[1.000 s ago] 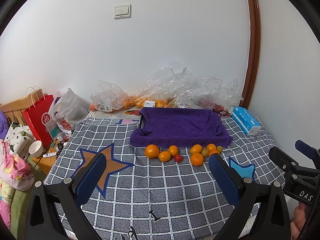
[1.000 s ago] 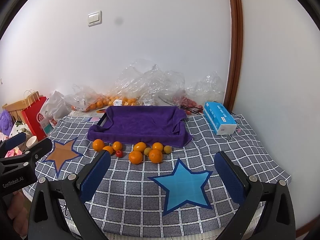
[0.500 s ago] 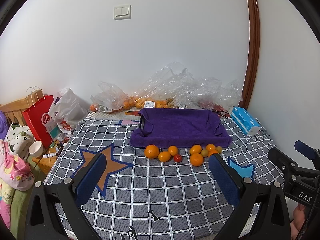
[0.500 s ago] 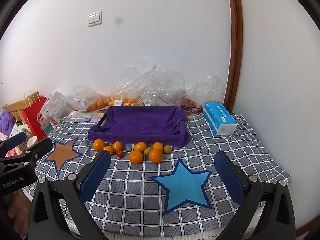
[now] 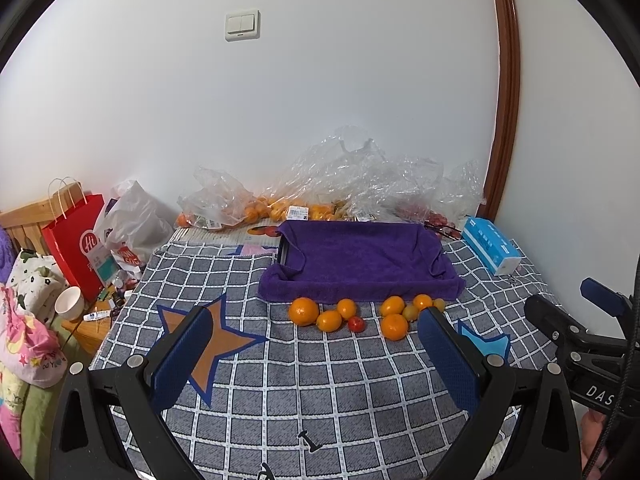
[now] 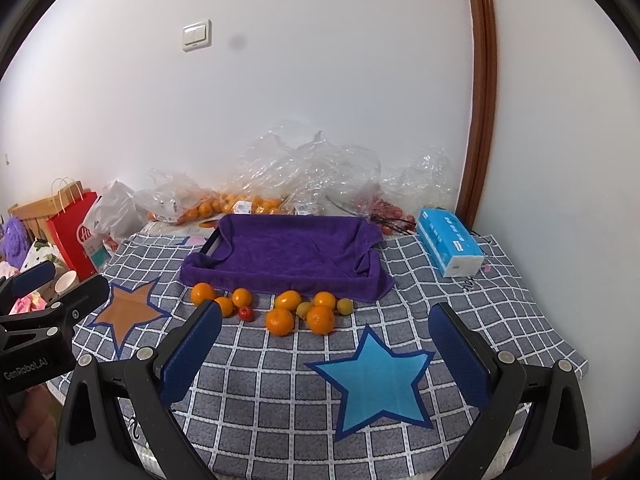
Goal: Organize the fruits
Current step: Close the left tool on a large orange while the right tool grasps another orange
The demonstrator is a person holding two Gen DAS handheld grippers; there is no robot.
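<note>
Several oranges (image 5: 304, 311) (image 6: 279, 321), a small red tomato (image 5: 355, 324) (image 6: 246, 313) and small green-yellow fruits (image 5: 410, 312) (image 6: 345, 306) lie in a row on the checked cloth. Just behind them stands a tray draped in a purple towel (image 5: 360, 260) (image 6: 288, 252), with nothing in it. My left gripper (image 5: 314, 334) is open, hovering well short of the fruit. My right gripper (image 6: 326, 332) is open too, nearer the row, nothing between its fingers.
Clear plastic bags with more oranges (image 5: 256, 210) and red fruit (image 6: 386, 210) pile against the wall. A blue tissue pack (image 6: 450, 246) lies at the right. A red paper bag (image 5: 76, 240), a cup (image 5: 69, 303) and clutter sit off the left edge.
The right gripper has drifted slightly forward towards the fruit. The left gripper has barely moved. Both stay open.
</note>
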